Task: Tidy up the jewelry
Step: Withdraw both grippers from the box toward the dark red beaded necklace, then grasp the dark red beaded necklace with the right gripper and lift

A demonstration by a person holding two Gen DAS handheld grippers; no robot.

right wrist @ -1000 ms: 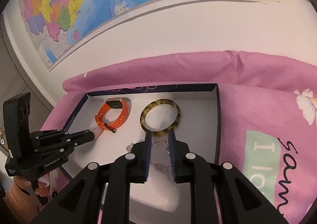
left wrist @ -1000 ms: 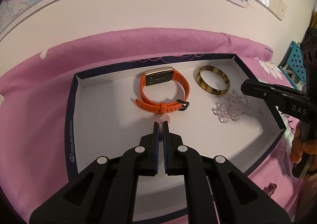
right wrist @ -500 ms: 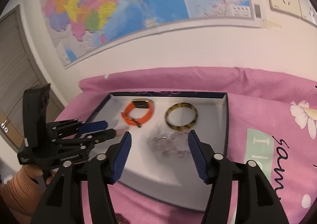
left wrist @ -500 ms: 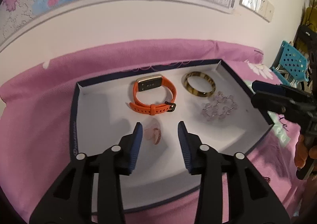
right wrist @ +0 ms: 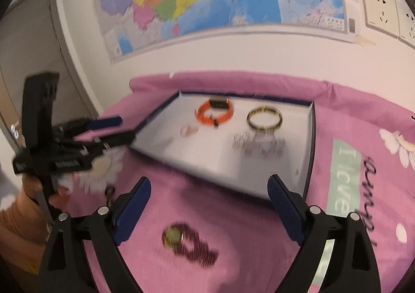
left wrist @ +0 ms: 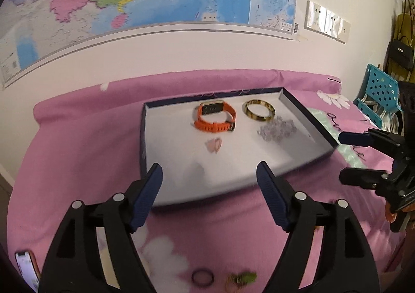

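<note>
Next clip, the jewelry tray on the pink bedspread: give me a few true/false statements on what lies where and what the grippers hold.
1. The orange watch lies inside the tray. True.
2. The tortoiseshell bangle is on the bedspread outside the tray. False: it lies in the tray, beside the watch.
3. The left gripper holds the pink ring. False: its jaws are opening, empty; the ring lies in the tray.
4. The right gripper holds nothing. True; its jaws are opening.
5. A dark beaded bracelet lies on the bedspread outside the tray. True.
</note>
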